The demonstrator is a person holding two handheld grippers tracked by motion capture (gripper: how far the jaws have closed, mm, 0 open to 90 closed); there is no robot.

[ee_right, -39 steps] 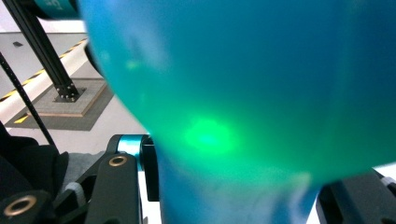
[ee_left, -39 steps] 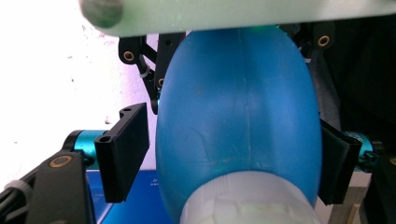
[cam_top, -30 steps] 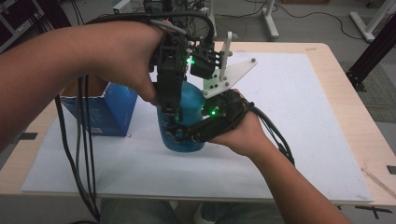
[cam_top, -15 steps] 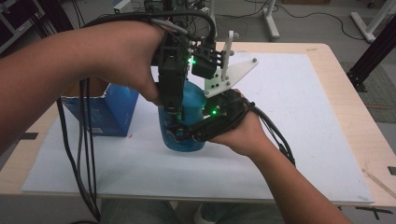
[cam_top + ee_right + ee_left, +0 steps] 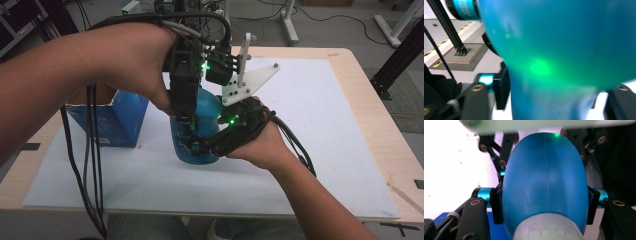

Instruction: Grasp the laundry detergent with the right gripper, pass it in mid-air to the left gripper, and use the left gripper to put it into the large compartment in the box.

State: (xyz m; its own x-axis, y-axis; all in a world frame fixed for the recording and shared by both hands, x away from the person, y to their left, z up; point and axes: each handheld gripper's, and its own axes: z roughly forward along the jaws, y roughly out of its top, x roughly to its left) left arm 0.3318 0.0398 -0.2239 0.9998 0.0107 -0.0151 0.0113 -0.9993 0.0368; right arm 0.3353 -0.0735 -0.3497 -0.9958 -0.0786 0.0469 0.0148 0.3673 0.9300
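Little has shifted since the earlier frames: both hands stay where they were around the blue bottle point(image 5: 202, 125), which stands on the white sheet point(image 5: 310, 130) over the table point(image 5: 357, 67). The left hand-held gripper point(image 5: 189, 125) comes from above, pads clamped on the bottle's sides. The right hand-held gripper point(image 5: 200, 147) holds it low down; its jaws have just been opening, though they seem still in contact. A blue box point(image 5: 117, 117) stands just left.

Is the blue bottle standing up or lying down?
Standing up. The bottle rests its base on the white sheet, rounded body rising, beside the blue box.
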